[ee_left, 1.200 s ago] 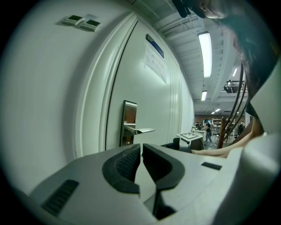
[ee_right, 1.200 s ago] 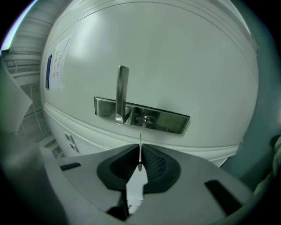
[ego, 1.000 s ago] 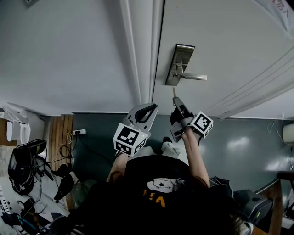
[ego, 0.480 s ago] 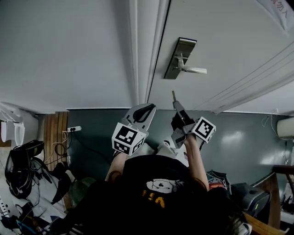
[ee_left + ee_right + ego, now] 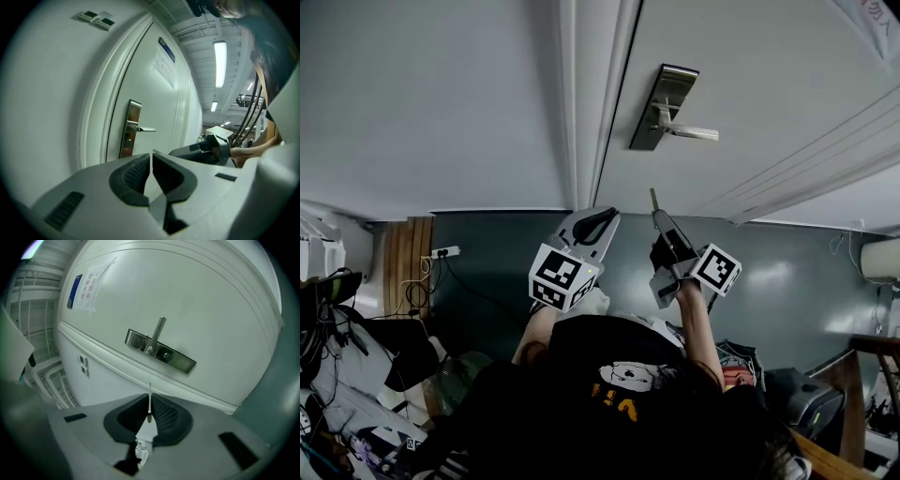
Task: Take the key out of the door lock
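Observation:
The steel lock plate (image 5: 654,106) with its lever handle (image 5: 692,133) sits on the white door; it also shows in the left gripper view (image 5: 127,129) and the right gripper view (image 5: 161,351). My right gripper (image 5: 657,216) is shut on the key (image 5: 653,198), whose thin blade sticks out past the jaws (image 5: 149,401). The key is clear of the lock plate, a short way below it in the head view. My left gripper (image 5: 602,217) hangs beside the right one, jaws pressed together (image 5: 151,155) with nothing between them.
The door frame (image 5: 581,103) runs left of the lock. A paper notice (image 5: 89,284) hangs on the door. Cables, a power strip (image 5: 445,251) and bags litter the dark floor at the left; boxes and a wooden piece (image 5: 862,384) lie at the right.
The right gripper with the key has drawn away from the lock plate, so the gap between key tip and plate has grown. The left gripper stayed shut beside it.

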